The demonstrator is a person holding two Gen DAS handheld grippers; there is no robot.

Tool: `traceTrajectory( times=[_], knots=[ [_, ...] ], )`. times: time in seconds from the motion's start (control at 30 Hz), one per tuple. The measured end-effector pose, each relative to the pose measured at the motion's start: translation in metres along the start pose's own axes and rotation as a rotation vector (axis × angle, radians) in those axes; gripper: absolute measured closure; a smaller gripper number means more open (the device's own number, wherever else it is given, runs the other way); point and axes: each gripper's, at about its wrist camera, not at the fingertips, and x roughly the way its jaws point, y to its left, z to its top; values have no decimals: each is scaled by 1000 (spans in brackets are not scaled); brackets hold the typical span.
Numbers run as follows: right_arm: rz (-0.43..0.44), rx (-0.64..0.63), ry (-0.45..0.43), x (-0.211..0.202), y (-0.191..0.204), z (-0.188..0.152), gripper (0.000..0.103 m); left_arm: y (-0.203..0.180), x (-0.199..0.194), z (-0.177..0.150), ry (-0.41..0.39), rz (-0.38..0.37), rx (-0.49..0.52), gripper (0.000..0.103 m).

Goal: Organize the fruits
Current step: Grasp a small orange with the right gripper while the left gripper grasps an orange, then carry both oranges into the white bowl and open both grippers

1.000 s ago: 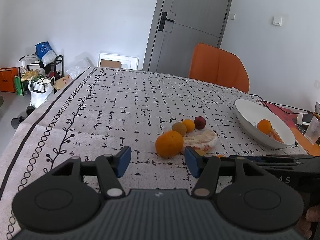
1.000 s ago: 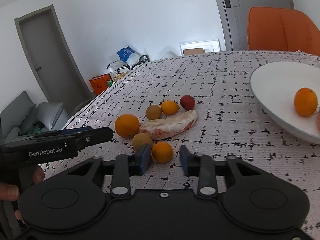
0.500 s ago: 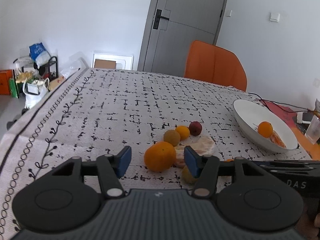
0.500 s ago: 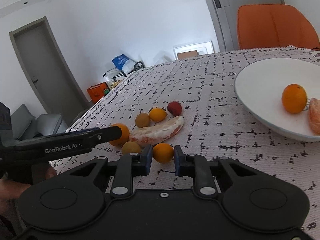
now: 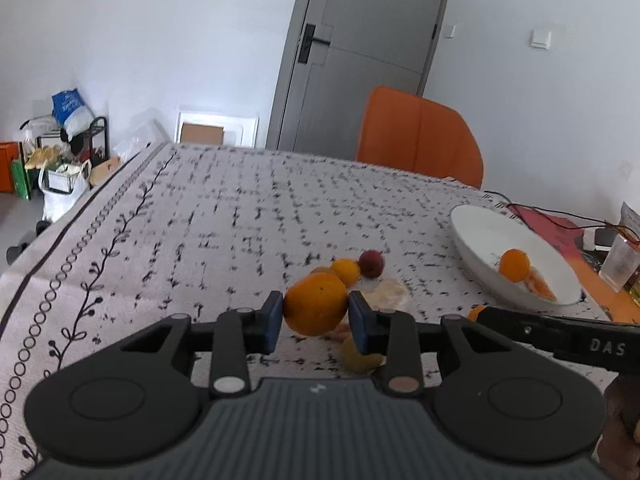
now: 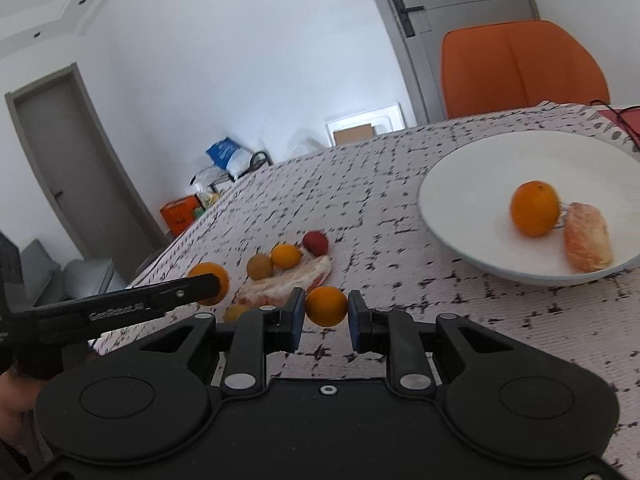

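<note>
2 grippers (image 5: 316, 320) (image 6: 323, 318), each clamping 1 orange (image 5: 315, 309) (image 6: 326, 305), left closing; 1 bowl (image 6: 460, 216).

An orange chair (image 5: 420, 138) stands behind the patterned tablecloth (image 5: 240, 216), before a grey door (image 5: 360, 52); a glass (image 5: 620, 264), perhaps, sits far right.

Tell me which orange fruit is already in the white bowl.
The orange beside the peeled segment in the white bowl; the other oranges are on the cloth or between gripper fingers.

Home dining room: clothed table (image 5: 208, 216), chair (image 5: 416, 140)
</note>
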Motion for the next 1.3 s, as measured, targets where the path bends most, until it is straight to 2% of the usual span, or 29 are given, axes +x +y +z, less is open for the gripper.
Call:
traceTrajectory(
  times=[0.57, 1.3],
  knots=[
    [-37, 46, -92, -35, -30, 7, 82, -51, -7, 10, -39, -59, 73, 69],
    [-127, 125, -153, -55, -79, 12, 82, -101, 19, 16, -26, -127, 148, 69]
  ],
)
